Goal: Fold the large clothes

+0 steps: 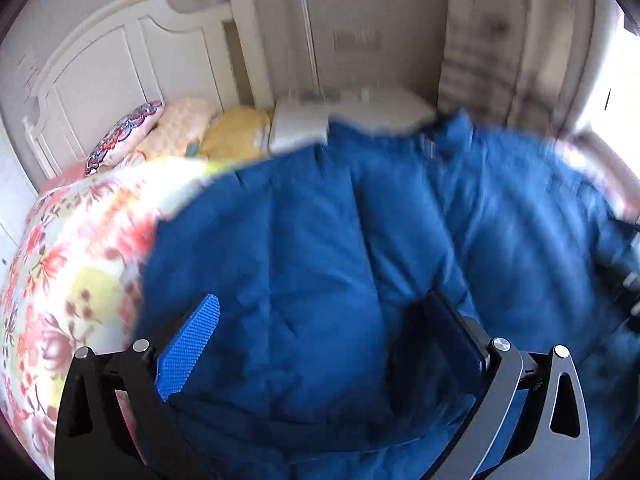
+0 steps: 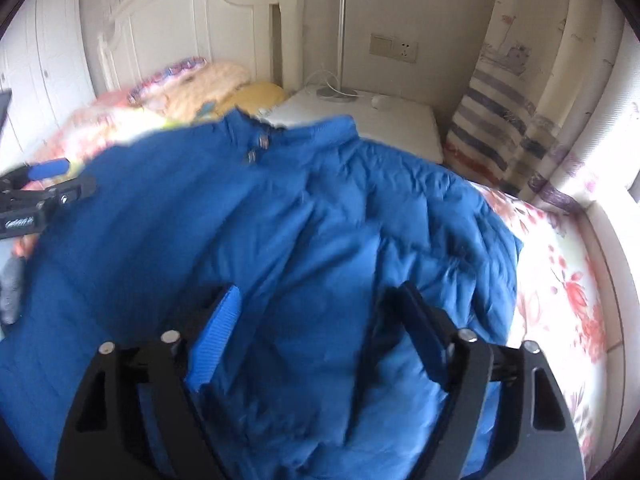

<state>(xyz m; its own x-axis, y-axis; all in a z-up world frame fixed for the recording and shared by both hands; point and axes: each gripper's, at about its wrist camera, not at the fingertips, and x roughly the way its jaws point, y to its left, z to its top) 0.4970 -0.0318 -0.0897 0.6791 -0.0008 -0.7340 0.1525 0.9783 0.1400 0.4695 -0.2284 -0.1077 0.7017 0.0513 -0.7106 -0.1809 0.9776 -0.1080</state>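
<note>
- You were working over a bed with a floral cover, a white headboard behind it and a white nightstand beside the pillows.
- The blue padded jacket lay spread across the bed, collar toward the headboard, covering most of the cover in both views.
- Your right gripper stood wide above the jacket's lower part, nothing pinched between its pads. Your left gripper was likewise spread wide over the fabric, gripping nothing.
- The puffy filling looked springy, so a fold could have sprung back open if you had pinched only the top layer.
- A shallow bite on the slick shell could have slipped and left the fold crooked.
- The jacket's far edge sat near the nightstand, so dragging it that way could have pulled it against the lamp base and its cable.
- Both views were smeared by motion blur, so seams and the jacket's hem were hard to make out.
- The sleeves could not be told apart from the body, and the near hem was cut off behind the grippers.
</note>
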